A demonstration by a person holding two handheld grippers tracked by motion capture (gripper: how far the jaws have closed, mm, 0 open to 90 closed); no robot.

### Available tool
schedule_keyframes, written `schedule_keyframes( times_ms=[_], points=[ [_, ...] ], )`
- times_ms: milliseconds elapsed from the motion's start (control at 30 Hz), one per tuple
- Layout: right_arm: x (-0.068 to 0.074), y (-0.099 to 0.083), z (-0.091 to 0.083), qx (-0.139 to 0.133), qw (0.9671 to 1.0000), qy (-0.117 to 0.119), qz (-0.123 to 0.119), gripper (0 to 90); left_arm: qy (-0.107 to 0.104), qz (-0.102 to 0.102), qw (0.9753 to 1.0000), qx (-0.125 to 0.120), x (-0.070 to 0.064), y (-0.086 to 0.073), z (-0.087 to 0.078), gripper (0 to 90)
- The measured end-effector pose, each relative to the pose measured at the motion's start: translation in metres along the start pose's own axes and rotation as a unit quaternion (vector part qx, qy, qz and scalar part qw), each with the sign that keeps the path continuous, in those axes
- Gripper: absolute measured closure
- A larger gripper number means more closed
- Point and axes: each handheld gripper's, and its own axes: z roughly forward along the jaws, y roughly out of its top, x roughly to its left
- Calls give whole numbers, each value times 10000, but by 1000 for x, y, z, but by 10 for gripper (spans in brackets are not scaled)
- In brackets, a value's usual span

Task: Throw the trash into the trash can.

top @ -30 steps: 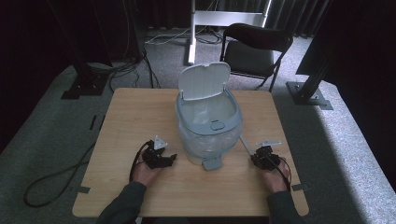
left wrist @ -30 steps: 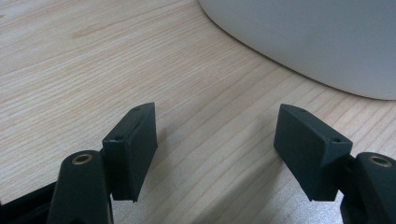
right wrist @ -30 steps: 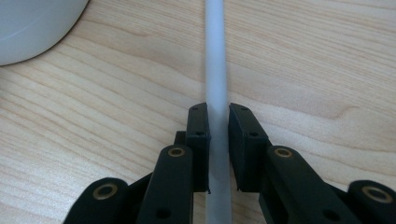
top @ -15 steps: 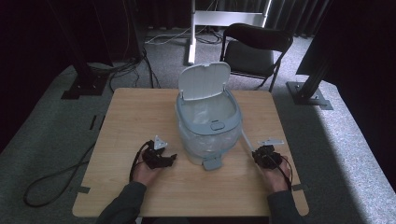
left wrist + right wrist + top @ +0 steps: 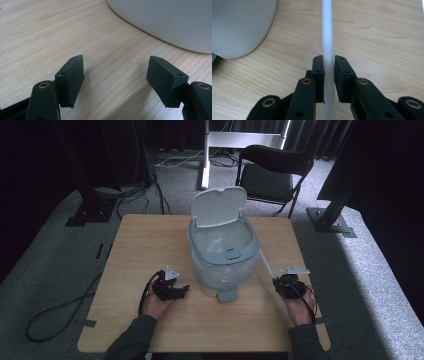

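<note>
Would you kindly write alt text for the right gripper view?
The right gripper has its two black jaws shut on a thin white plastic rod that runs straight up the picture over the light wooden table. A pale grey rounded bin sits at the upper left.

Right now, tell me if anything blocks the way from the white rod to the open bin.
Nothing visible does. The right hand-held gripper is shut on the white rod, which points toward the bin; its lid stands raised and only bare table lies between.
</note>
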Motion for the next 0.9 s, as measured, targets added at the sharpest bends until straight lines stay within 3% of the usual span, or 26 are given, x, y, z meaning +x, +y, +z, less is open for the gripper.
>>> schedule_keyframes(
  times_ms=[900],
  points=[
    [-9,12,-28,-422,9989,-183,57,788,1,0,10000,-1,0,0,0,302]
  ],
)
